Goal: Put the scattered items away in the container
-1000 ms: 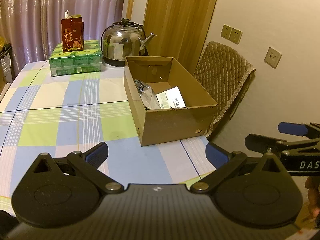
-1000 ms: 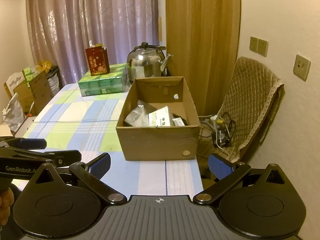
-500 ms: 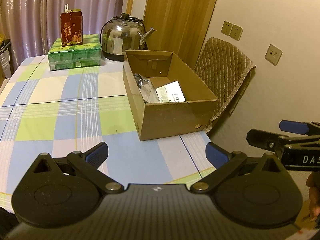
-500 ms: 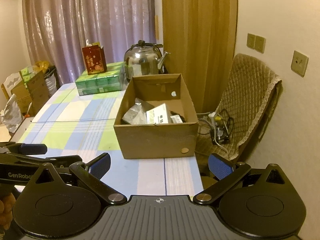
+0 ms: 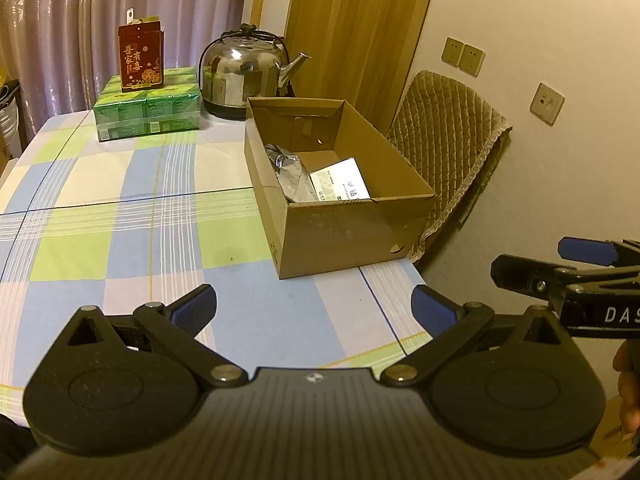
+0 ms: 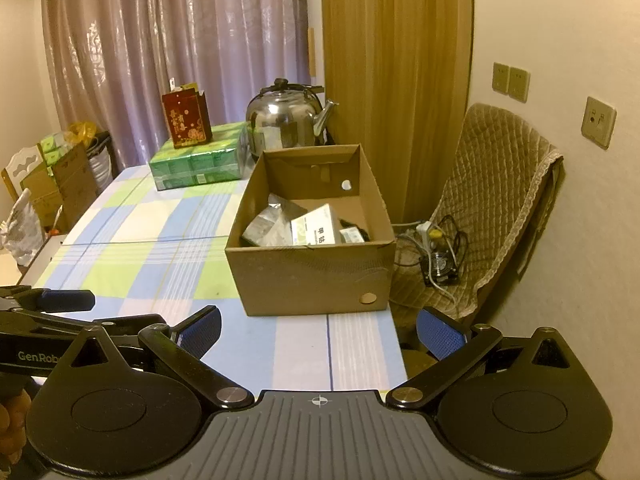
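Cardboard box (image 5: 352,224), brown, rectangular and open-topped, is sitting on the checked blue, green and cream tablecloth (image 5: 120,232), at about one o'clock from the left gripper (image 5: 314,306) and at twelve o'clock from the right gripper (image 6: 318,326). Inside it, a crinkled silver foil pouch (image 6: 266,226) is lying against the left wall, a white printed carton (image 6: 314,230) is leaning just beside it, and a smaller dark item at three o'clock of the carton is too hidden to identify. The box's right wall is running close along the table's right edge; a chair draped in a quilted tan cover (image 6: 496,200) is standing beyond that edge. At eleven o'clock from the box, a dark red gift carton (image 5: 140,58) is standing upright on a green shrink-wrapped pack (image 5: 148,114), with a steel kettle (image 5: 244,74) beside them, behind the box. Both grippers are hovering over the near table edge, jaws spread wide and gripping nothing. Broad uncovered cloth is stretching left of the box.
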Tool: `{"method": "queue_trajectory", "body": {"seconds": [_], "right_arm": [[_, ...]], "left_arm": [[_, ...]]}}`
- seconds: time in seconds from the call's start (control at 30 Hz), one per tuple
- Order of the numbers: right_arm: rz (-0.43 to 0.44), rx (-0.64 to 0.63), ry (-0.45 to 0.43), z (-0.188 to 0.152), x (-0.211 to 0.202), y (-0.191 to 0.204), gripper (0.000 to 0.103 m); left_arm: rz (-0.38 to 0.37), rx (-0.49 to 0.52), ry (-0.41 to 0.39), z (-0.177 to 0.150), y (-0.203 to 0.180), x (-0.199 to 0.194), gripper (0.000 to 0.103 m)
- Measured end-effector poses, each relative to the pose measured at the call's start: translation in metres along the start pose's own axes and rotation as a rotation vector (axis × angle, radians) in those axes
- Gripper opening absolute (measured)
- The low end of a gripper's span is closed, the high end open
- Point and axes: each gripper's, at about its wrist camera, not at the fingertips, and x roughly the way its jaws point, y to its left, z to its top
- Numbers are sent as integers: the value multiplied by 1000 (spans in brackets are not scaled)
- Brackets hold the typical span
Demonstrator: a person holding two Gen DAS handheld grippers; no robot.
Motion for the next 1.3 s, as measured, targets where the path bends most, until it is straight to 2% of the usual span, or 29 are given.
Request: {"method": "queue_trajectory", "body": {"seconds": [1.3], "right_arm": [[6,9,18,-5,8,-1,101]], "left_arm": [[13,-6,20,-6,2,8,102]]}}
